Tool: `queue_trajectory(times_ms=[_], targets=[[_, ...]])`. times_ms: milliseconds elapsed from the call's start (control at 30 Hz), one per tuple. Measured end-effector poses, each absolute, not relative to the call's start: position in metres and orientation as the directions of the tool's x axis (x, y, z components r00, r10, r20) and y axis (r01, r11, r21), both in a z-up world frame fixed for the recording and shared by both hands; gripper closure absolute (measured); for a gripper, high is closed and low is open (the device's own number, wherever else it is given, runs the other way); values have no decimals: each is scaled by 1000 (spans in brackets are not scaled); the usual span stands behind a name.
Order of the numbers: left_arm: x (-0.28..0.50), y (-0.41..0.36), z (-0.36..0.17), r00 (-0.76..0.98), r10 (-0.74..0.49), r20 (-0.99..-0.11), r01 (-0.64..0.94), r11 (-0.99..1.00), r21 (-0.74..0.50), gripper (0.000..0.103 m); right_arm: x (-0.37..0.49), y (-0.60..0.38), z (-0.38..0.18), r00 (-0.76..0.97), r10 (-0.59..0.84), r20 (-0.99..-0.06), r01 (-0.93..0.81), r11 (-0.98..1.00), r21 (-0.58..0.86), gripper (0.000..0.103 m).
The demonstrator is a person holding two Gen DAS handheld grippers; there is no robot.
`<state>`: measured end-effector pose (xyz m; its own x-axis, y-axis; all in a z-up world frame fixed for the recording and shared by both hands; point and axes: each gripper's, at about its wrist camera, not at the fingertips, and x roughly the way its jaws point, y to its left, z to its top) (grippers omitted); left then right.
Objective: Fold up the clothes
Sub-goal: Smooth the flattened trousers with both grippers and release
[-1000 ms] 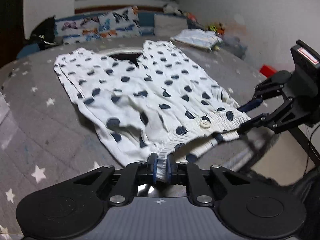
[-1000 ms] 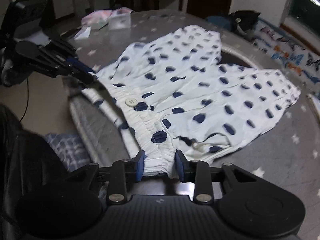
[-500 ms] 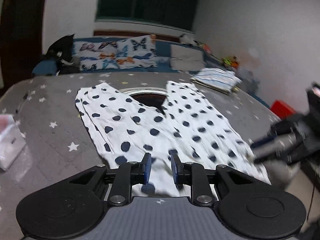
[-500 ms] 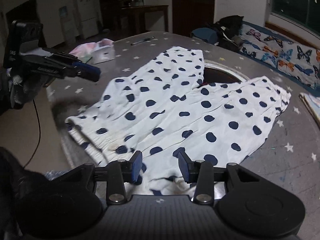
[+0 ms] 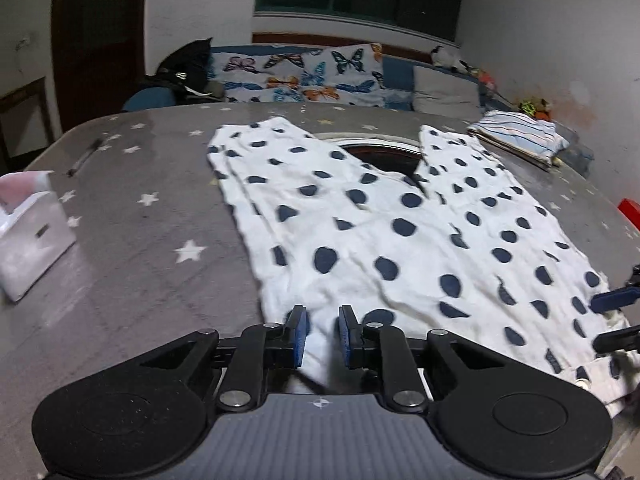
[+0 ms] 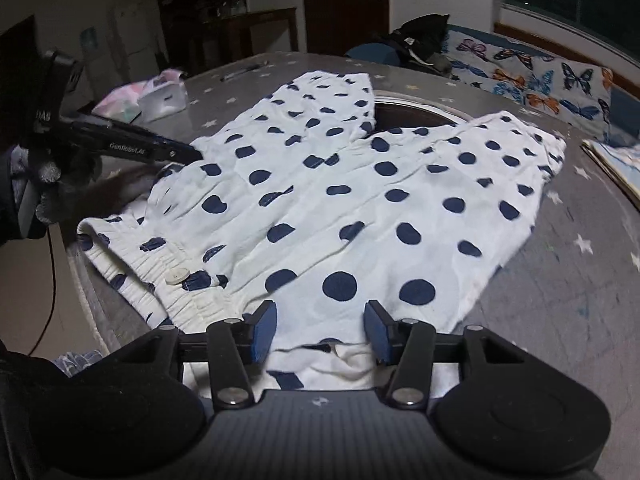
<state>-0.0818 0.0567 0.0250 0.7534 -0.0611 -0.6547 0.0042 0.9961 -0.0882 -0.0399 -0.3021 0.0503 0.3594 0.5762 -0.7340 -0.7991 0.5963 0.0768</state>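
White shorts with navy polka dots (image 5: 400, 232) lie flat on the grey star-print table, legs pointing away, elastic waistband with a white button (image 6: 177, 275) at the near edge. My left gripper (image 5: 322, 334) is open, its pads just over the waistband's left corner, holding nothing. My right gripper (image 6: 320, 330) is open wide over the waistband's right end (image 6: 320, 264). The right gripper's tips show at the right edge of the left wrist view (image 5: 616, 316); the left gripper shows in the right wrist view (image 6: 120, 146).
A white box (image 5: 32, 236) sits at the table's left. Folded striped clothes (image 5: 520, 138) lie far right. A dark round hole (image 5: 384, 154) in the table shows between the shorts' legs. A butterfly-print sofa (image 5: 304, 80) stands behind. The table edge (image 6: 88, 292) drops off under the waistband.
Both grippers let go of the waistband and opened. The shorts now lie flat on the table. Both grippers have drawn back and risen slightly.
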Motion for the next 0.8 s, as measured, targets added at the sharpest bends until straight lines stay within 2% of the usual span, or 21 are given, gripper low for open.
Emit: queue_trajectory(times_ms=[200, 433, 533, 733, 800], targets=[[-84, 54, 37, 760, -40, -649, -20, 996, -85, 83, -42, -305, 60, 382, 593, -709, -794, 603, 77, 50], [-95, 17, 58, 784, -193, -591, 120, 980, -160, 83, -27, -302, 55, 423, 603, -676, -747, 654, 116, 48], [-94, 0, 51, 762, -229, -606, 172, 973, -150, 83, -24, -304, 47, 423, 596, -682, -733, 668, 129, 48], [-93, -5, 32, 724, -215, -656, 162, 977, -141, 83, -26, -309, 45, 425, 600, -678, -728, 671, 138, 47], [-95, -4, 31, 722, -213, -658, 158, 977, -142, 82, -27, -308, 44, 424, 604, -675, -728, 670, 142, 43]])
